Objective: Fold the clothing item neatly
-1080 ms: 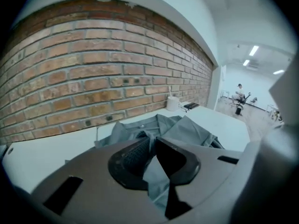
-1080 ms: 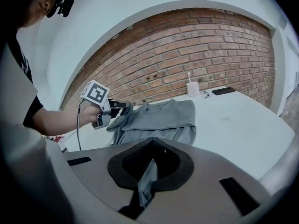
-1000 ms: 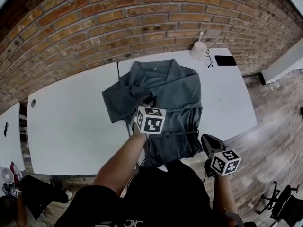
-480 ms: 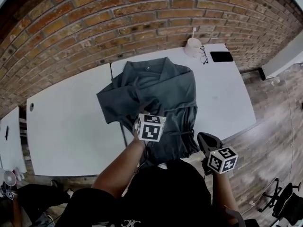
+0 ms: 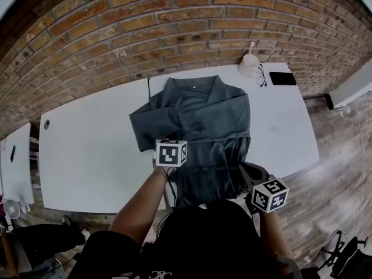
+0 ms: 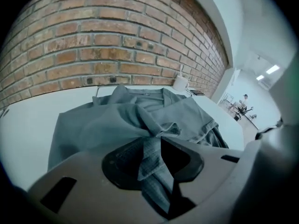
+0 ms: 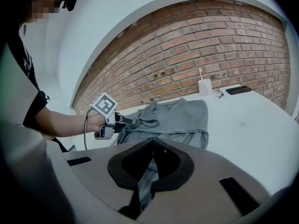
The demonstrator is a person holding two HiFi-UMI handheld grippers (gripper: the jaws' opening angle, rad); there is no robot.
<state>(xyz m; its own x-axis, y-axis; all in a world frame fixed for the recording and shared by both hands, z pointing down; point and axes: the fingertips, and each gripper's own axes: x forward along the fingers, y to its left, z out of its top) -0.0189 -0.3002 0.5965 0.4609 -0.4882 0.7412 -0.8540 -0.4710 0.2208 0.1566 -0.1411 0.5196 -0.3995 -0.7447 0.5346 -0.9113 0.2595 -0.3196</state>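
- Here the garment lies spread on the desk ahead of both pairs of jaws. Its collar is at the far end, toward the brick wall, and its hem is nearest us.
- Our left gripper tips down onto the garment's left side. Its jaws have just been opening and stand narrowly apart, with a bunched fold of grey cloth lying between them.
- The pads look slack on that fold, not clamped. We judge this to be a release, so the fold can settle on the body of the garment.
- Our right gripper has its jaws fully together on a strip of the same cloth, which trails down behind their tips. It sits at the near right corner of the hem.
- We think that corner is held to keep the lower part flat and steady while the left side is laid down.
- The desk's near edge runs close behind the right jaws, and the hem reaches about that far. Pulling backward could drag cloth off the desk.
- Left of the left jaws the desk is bare and wide, so there is room to swing out that way.
- Right of the right jaws there is bare desk too.
- Far ahead of the right jaws stand a cup, glasses and a phone. They are near the garment's far shoulder but apart from it.
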